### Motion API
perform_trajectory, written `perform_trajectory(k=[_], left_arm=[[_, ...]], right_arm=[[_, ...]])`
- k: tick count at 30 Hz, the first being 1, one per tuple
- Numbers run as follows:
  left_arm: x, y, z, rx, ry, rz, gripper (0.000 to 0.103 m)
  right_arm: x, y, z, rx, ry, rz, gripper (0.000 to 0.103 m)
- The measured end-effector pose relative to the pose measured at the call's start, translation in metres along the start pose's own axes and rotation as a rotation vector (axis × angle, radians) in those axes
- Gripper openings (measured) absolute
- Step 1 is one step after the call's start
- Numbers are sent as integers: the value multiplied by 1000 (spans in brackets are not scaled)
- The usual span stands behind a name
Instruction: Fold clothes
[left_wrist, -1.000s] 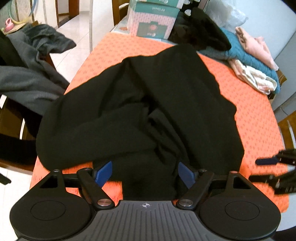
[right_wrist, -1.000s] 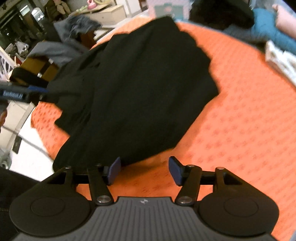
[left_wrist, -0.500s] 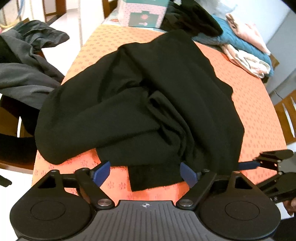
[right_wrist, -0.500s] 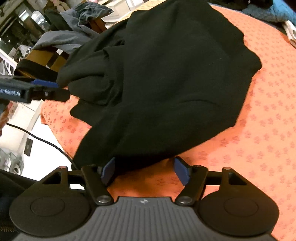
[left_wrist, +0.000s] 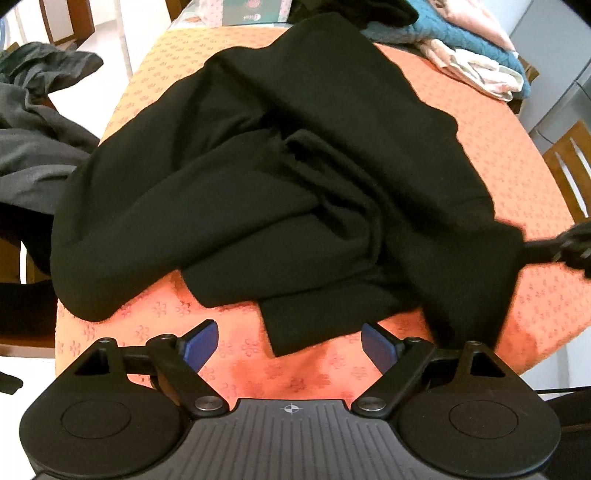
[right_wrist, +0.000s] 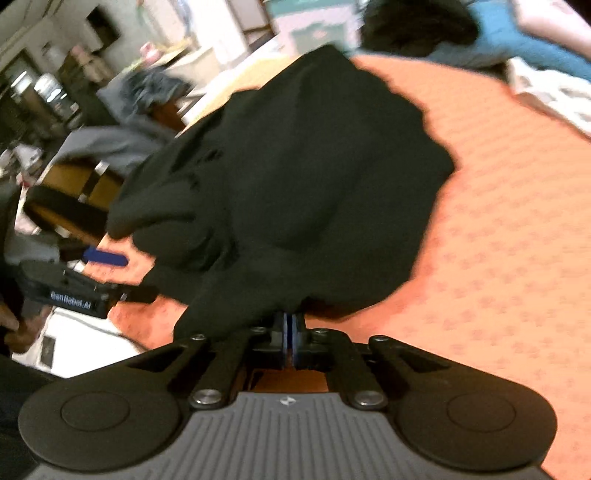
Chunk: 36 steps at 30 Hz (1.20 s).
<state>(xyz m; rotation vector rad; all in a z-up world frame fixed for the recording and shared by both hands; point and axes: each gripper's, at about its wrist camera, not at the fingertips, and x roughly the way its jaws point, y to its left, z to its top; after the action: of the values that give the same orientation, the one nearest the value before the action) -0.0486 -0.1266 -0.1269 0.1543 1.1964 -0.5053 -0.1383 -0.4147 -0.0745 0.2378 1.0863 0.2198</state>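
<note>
Since half a second ago the right gripper (right_wrist: 289, 325) has clamped the black garment's (left_wrist: 280, 162) near edge; left gripper (left_wrist: 290, 341) gapes empty over the orange tablecloth (left_wrist: 554, 206); best pinch the other corner before lifting

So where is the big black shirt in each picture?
Left wrist view: the black shirt fills the middle, with the open left tool just below its hem.
Right wrist view: the black shirt sits centre-left, its near edge pinched in the right tool, whose jaws have just closed.
Shared landmark: the orange tablecloth.
</note>
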Motion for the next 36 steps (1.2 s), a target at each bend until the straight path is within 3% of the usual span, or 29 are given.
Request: perform_trajectory(k=[11, 17, 20, 22, 28, 33, 35, 36], left_arm=[[8, -2, 3, 24, -5, -35, 86], [15, -6, 4, 53, 2, -29, 85], [14, -6, 9, 50, -19, -2, 85], [9, -4, 12, 44, -50, 17, 85], [16, 4, 22, 77, -50, 79, 84], [24, 10, 29, 106, -53, 127, 85], [23, 12, 30, 120, -64, 136, 85], [24, 13, 32, 127, -68, 136, 85]], right_arm=[[-73, -67, 39, 31, -203, -306, 2], [-52, -99, 53, 45, -140, -307, 5], [-35, -102, 41, 75, -90, -317, 17], [-28, -99, 30, 121, -73, -312, 46], [-2, -84, -5, 258, -15, -218, 71], [24, -71, -16, 308, 13, -179, 69], [28, -68, -13, 309, 5, -176, 61], [30, -67, -11, 310, 0, -169, 49]])
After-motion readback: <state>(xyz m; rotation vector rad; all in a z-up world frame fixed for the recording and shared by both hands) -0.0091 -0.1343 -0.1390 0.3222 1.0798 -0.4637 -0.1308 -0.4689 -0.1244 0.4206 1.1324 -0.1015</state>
